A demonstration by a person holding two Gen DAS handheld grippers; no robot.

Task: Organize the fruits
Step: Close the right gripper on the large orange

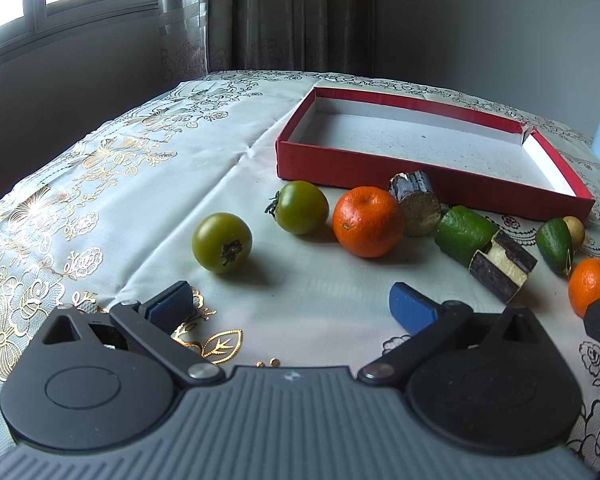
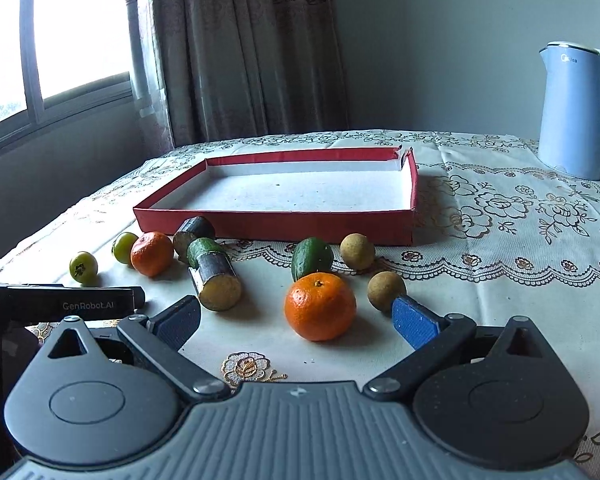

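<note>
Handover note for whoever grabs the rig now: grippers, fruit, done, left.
Left hand-held gripper: open, empty, low over the cloth short of the two green tomatoes.
Right hand-held gripper: open, empty, the near orange just ahead between its fingers.
Red box: nothing in it.
Fruit all on the tablecloth in front of the box: two oranges, two tomatoes, two green pieces, two dark cane pieces, two brown round fruits.
Done: nothing placed.
Left: everything, probably starting with the near orange.
</note>
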